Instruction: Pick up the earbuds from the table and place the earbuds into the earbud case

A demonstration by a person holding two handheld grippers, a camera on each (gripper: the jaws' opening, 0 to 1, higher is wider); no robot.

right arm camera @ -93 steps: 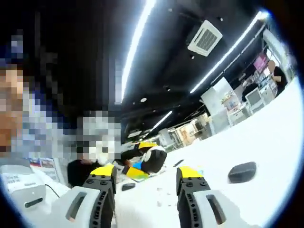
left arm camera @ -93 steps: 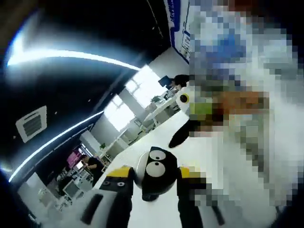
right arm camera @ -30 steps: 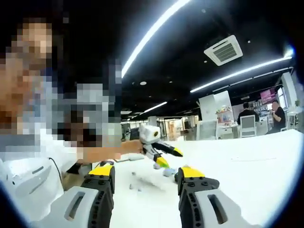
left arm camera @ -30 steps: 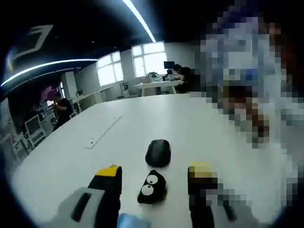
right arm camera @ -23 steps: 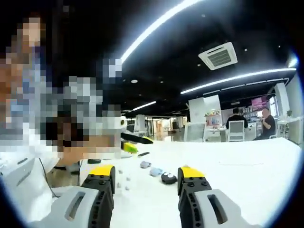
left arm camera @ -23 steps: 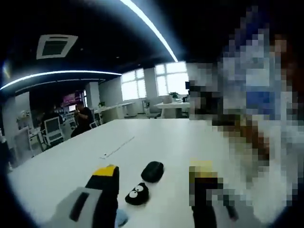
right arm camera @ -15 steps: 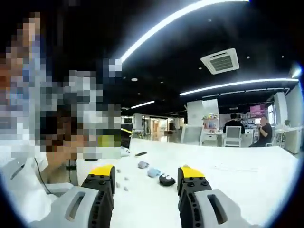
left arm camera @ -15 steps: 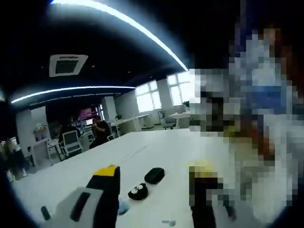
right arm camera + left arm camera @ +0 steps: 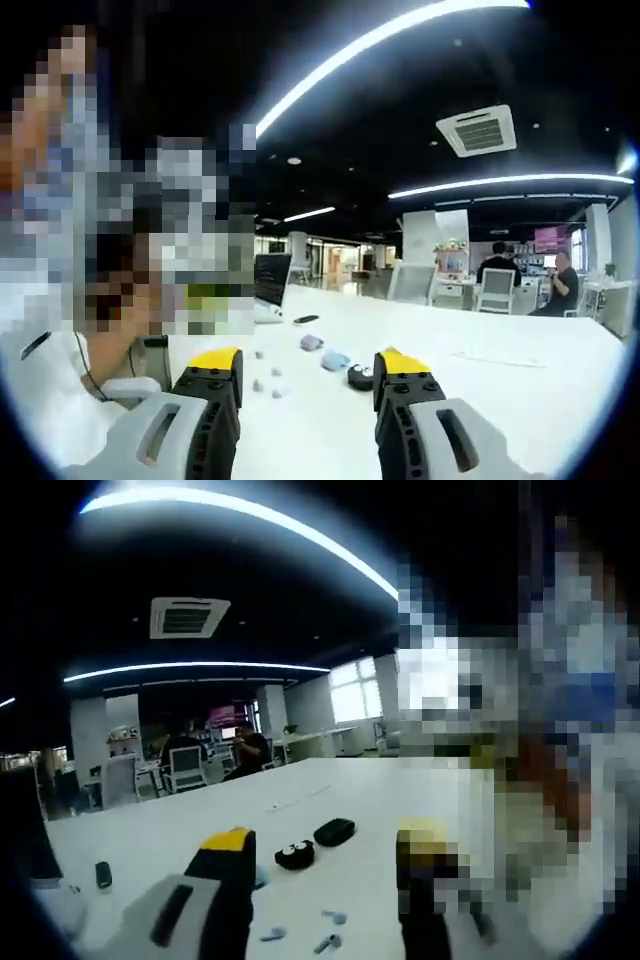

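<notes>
Several small grey-blue earbuds (image 9: pixel 334 917) lie loose on the white table (image 9: pixel 180 830) just ahead of my left gripper (image 9: pixel 326 842), which is open and holds nothing. Beyond them sit a black round case with cartoon eyes (image 9: pixel 295 854) and a black oval case (image 9: pixel 334 831). In the right gripper view the earbuds (image 9: pixel 258 385) lie scattered near the left jaw, and the eyed black case (image 9: pixel 360 378) sits by the right jaw beside a light blue case (image 9: pixel 335 360). My right gripper (image 9: pixel 308 362) is open, low over the table (image 9: pixel 520 400).
A person stands close on the right of the left gripper view and on the left of the right gripper view. A small dark object (image 9: pixel 103 874) lies far left. A laptop (image 9: pixel 270 280) and a dark flat thing (image 9: pixel 306 320) lie further back. People sit on chairs (image 9: pixel 497 285) behind.
Both cameras have swung and levelled over the table, so the loose earbuds now appear in front of the left jaws. Both grippers remain open and hold nothing.
</notes>
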